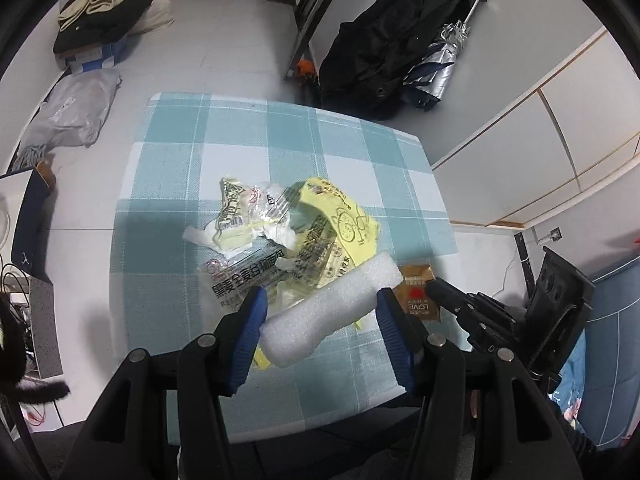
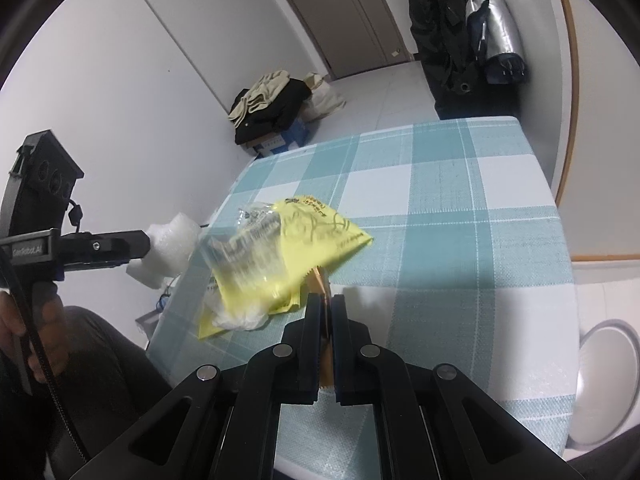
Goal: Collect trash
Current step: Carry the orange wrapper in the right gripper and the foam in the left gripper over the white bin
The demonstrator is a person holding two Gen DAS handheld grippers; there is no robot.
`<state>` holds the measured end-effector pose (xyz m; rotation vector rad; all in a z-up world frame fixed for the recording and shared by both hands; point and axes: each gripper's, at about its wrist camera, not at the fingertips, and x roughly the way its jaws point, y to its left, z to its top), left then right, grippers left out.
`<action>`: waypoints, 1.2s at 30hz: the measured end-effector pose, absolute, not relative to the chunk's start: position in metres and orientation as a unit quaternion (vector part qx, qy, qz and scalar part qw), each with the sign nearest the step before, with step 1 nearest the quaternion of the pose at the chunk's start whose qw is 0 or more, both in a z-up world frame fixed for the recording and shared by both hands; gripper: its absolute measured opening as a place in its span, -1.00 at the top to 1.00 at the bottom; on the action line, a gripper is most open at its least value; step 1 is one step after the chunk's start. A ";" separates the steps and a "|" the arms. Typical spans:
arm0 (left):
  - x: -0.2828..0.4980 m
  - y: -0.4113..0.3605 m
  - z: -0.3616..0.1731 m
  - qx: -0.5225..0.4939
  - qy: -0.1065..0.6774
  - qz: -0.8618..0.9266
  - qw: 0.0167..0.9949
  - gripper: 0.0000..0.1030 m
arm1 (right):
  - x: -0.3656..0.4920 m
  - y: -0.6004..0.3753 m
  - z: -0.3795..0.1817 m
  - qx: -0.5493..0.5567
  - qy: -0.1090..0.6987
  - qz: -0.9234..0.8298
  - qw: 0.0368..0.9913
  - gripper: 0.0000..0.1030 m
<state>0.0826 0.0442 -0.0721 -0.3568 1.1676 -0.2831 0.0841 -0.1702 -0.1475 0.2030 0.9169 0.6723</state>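
My left gripper (image 1: 320,304) is shut on a white foam piece (image 1: 332,312) and holds it above the table; the foam also shows in the right wrist view (image 2: 168,250). My right gripper (image 2: 326,300) is shut on a small brown sachet (image 2: 322,280), seen in the left wrist view (image 1: 416,294) with the right fingers (image 1: 444,292) on it. A pile of wrappers lies on the checked tablecloth (image 1: 280,144): a yellow wrapper (image 1: 344,220), a clear printed bag (image 1: 244,276) and a crumpled clear wrapper (image 1: 240,216). The yellow wrapper (image 2: 288,256) lies just left of the right gripper.
The table (image 2: 460,208) is small, with floor on all sides. A black bag and folded umbrella (image 1: 400,48) hang at the wall behind it. Clothes on a box (image 1: 100,20) and a grey parcel (image 1: 72,112) lie on the floor. A round metal bin (image 2: 604,380) stands at the right.
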 end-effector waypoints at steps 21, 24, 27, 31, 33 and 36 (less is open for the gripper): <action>0.074 0.001 0.001 -0.137 0.416 -0.138 0.888 -0.01 | 0.067 -0.219 -0.073 0.136 0.349 0.320 0.870 0.92; 0.076 -0.015 0.010 -0.128 0.402 -0.152 0.894 -0.01 | 0.066 -0.240 -0.055 0.143 0.331 0.310 0.880 0.92; 0.079 -0.036 0.020 -0.115 0.387 -0.168 0.899 -0.01 | 0.063 -0.264 -0.038 0.151 0.311 0.293 0.891 0.92; 0.083 -0.062 0.031 -0.101 0.371 -0.189 0.903 -0.01 | 0.059 -0.301 -0.022 0.164 0.295 0.265 0.903 0.92; 0.085 -0.077 0.035 -0.097 0.366 -0.204 0.903 -0.01 | 0.056 -0.317 -0.016 0.168 0.287 0.251 0.909 0.92; 0.091 -0.101 0.038 -0.083 0.361 -0.222 0.902 -0.01 | 0.053 -0.340 -0.010 0.174 0.276 0.232 0.916 0.92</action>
